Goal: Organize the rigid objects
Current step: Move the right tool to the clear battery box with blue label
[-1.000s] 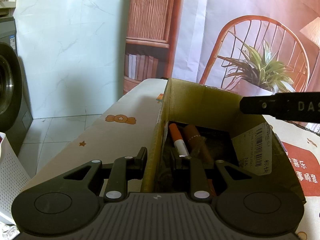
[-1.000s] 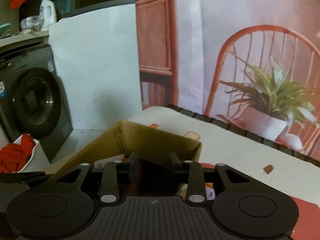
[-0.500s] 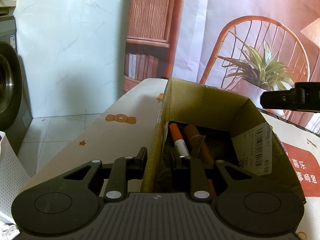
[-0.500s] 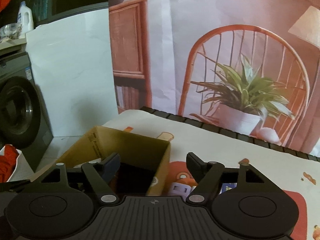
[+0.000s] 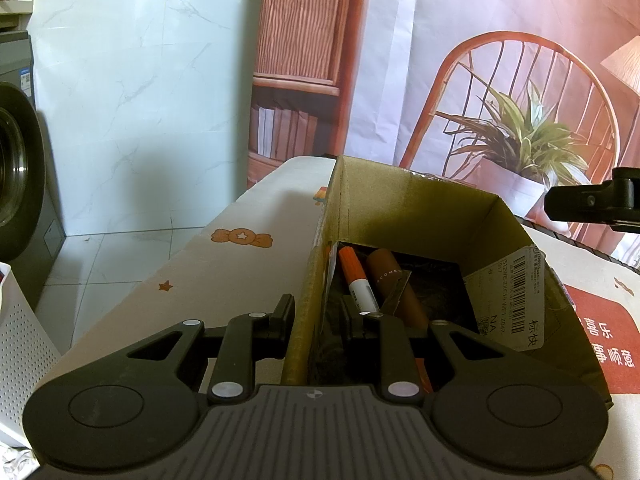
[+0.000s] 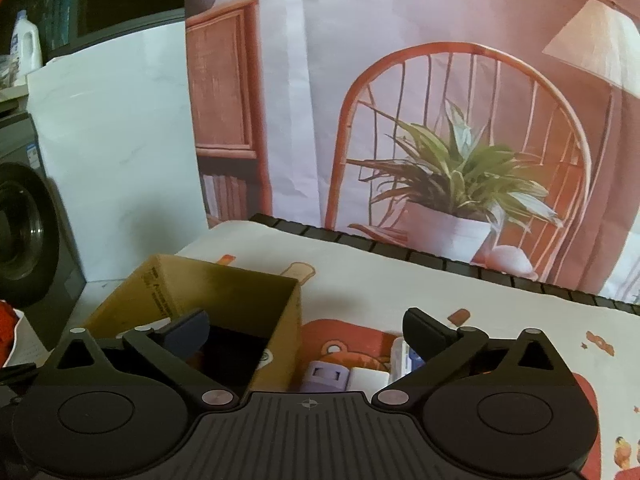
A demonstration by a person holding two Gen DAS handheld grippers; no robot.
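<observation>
Tablecloth [image 6: 360,276], pale with candy and bear prints, covers the work surface; cardboard box [image 5: 420,216] stands open-topped on it and serves as landmark for all below.

Backdrop behind box: printed wall hanging [image 6: 440,80] showing a red chair and potted plant. Washing machine [image 5: 16,184] sits on the floor well to the left of box.

Left gripper [image 5: 320,312] straddles the near-left wall of box, one finger outside, the other inside, pads pressed together on that cardboard wall.

Right gripper [image 6: 306,330] hovers just right of box, above the tablecloth; its jaws have just been opening and now stand spread wide, nothing between them. One finger overhangs the dark interior of box, the other is well clear to the right. From the left wrist view only its black tip shows, beyond the right wall of box.

Inside box, near the left wall: brown cylinder [image 5: 390,280] lying lengthwise, and touching its left side an orange-capped marker [image 5: 358,280] with white barrel. Rest of the interior too dark to read.

Outside box, white shipping label [image 5: 516,300] with barcode on the right flap.

Just right of box on the tablecloth: small lilac item [image 6: 324,376] and white items [image 6: 370,378], partly hidden by the right gripper's body; cannot tell what they are.
</observation>
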